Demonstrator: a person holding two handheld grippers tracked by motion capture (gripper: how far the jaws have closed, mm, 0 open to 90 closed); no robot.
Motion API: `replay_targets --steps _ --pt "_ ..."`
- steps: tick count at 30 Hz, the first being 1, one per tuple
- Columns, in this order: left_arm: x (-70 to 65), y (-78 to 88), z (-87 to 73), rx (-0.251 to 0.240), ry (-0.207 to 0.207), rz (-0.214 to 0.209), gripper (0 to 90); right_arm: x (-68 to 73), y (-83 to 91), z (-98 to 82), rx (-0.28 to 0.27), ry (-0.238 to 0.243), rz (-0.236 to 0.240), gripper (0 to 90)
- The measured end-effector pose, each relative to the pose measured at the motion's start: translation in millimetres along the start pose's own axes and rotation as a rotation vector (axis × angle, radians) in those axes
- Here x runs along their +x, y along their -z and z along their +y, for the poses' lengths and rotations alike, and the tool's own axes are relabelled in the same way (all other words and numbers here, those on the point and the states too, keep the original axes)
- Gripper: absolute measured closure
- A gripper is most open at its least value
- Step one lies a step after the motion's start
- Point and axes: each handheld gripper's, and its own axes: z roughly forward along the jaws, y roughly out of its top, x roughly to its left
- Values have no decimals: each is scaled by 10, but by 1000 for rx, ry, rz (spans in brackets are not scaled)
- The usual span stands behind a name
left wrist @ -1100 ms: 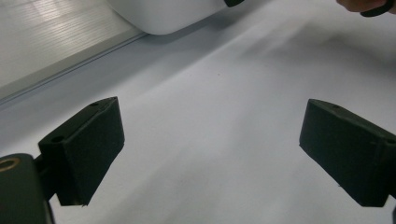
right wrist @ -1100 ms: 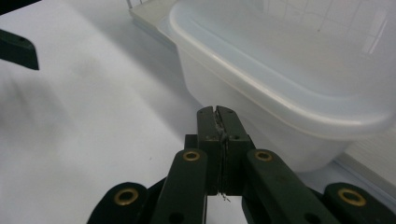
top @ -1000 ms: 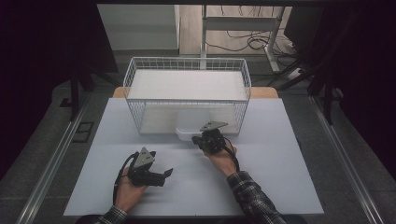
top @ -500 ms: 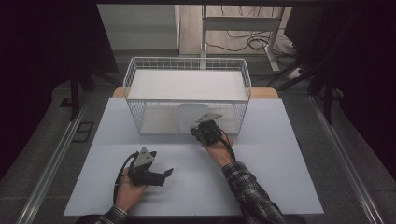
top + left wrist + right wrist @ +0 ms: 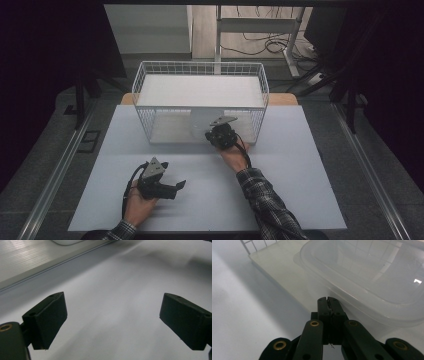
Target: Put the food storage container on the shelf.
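1. At left: left gripper (image 5: 176,186) resting low on the white table (image 5: 300,200), jaws spread wide, nothing between them; unmoved over the last second.
2. At centre: wire basket (image 5: 200,70) on the table, no loose contents discernible.
3. At right: right gripper (image 5: 216,134) carried forward to the basket's front, jaws pressed shut on the rim of a clear plastic container (image 5: 372,277), apparently empty; probably being lifted in.

grey floor (image 5: 45,150) | white desk frame (image 5: 250,25) | cables (image 5: 260,45) | dark surroundings
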Motion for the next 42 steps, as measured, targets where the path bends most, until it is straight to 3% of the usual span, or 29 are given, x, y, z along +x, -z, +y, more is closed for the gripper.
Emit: replay_targets --steps 5,10,19,32,35,42 --pt "5 0 1 -2 4 -4 72 -37 -28 3 7 -1 -11 884" --pt "15 7 0 -10 15 -6 72 -31 -11 4 -3 -1 6 846" --pt "12 6 6 -8 21 -10 69 27 102 -15 -16 -12 53 671" --pt "24 11 10 -7 44 -26 74 110 219 -105 -7 -11 85 482" --pt "28 3 12 4 59 -47 77 138 275 -145 -5 -14 103 428" --pt "19 -5 13 9 56 -51 75 162 365 -215 -12 -1 105 343"
